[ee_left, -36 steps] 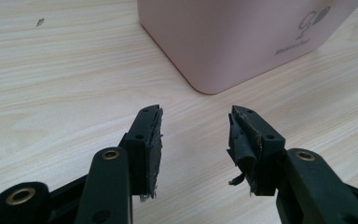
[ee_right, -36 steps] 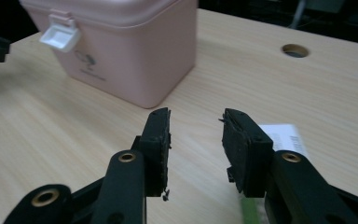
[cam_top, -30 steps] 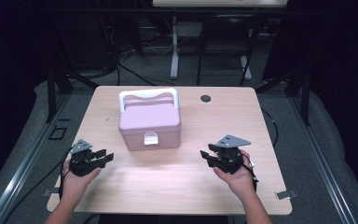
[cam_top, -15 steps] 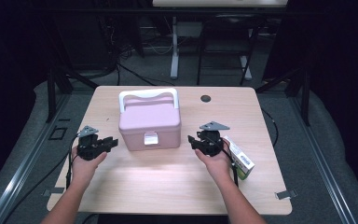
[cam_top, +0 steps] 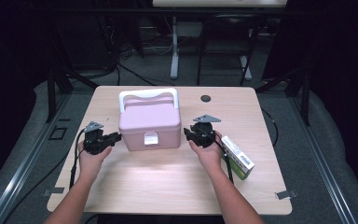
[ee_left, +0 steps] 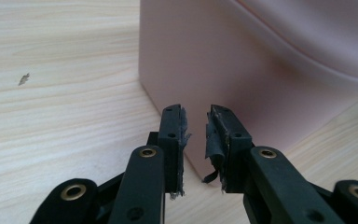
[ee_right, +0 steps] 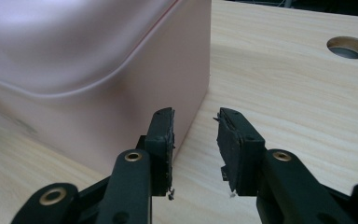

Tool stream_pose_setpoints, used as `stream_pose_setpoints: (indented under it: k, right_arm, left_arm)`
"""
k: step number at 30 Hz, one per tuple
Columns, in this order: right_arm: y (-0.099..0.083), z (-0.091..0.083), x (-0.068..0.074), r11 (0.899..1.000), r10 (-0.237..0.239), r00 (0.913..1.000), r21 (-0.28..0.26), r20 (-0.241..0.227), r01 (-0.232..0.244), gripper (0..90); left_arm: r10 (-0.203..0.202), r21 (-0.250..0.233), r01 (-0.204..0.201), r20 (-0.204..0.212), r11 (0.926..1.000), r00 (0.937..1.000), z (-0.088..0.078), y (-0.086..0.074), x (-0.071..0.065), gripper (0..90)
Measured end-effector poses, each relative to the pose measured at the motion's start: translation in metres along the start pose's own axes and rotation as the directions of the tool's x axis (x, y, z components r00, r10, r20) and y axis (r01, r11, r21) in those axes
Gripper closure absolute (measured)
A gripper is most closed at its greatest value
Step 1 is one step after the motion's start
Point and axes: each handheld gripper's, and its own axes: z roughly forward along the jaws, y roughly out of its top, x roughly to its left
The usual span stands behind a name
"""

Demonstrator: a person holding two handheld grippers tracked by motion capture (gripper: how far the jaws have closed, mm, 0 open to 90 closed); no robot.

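Nearby, a green-white carton (cam_top: 237,157) lies beside the right tool (cam_top: 196,136).

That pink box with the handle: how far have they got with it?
Barely started. The pink box sits closed on the table, latch down. In hand: the left gripper and right gripper flank its sides, their jaws just narrowing with nothing between them. Gripping or opening it is all left; the small carton lies untouched.
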Motion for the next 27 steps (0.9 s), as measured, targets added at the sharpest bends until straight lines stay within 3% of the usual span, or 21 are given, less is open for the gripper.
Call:
stream_pose_setpoints:
  k: [5, 11, 15, 23, 27]
  right_arm:
    - [-0.002, 0.01, 0.002, 1.0, -0.024, 0.9997, 0.004, 0.01, 0.024, 65.3]
    - [-0.004, 0.019, 0.001, 1.0, 0.016, 0.9999, 0.013, 0.006, -0.016, 64.5]
    - [-0.004, 0.019, 0.002, 0.999, 0.031, 0.9994, 0.025, -0.016, -0.031, 72.5]
    - [-0.005, 0.014, 0.016, 0.998, -0.052, 0.9982, 0.041, 0.028, 0.051, 89.7]
    - [-0.005, 0.012, 0.016, 0.998, -0.056, 0.9979, 0.043, 0.031, 0.055, 89.9]
  left_arm:
    - [0.004, 0.003, -0.004, 0.004, 1.0, 1.0, 0.002, 0.0, -0.003, 80.4]
    - [0.012, 0.006, -0.012, 0.001, 0.9999, 0.9999, 0.001, 0.0, -0.006, 84.4]
    - [0.001, 0.002, -0.001, 0.006, 1.0, 1.0, 0.002, 0.0, -0.007, 86.6]
    - [0.023, 0.019, -0.024, 0.007, 0.9995, 0.9997, 0.0, -0.001, -0.014, 89.2]
    - [0.041, 0.023, -0.041, -0.003, 0.9989, 0.9992, -0.001, -0.001, -0.018, 89.5]
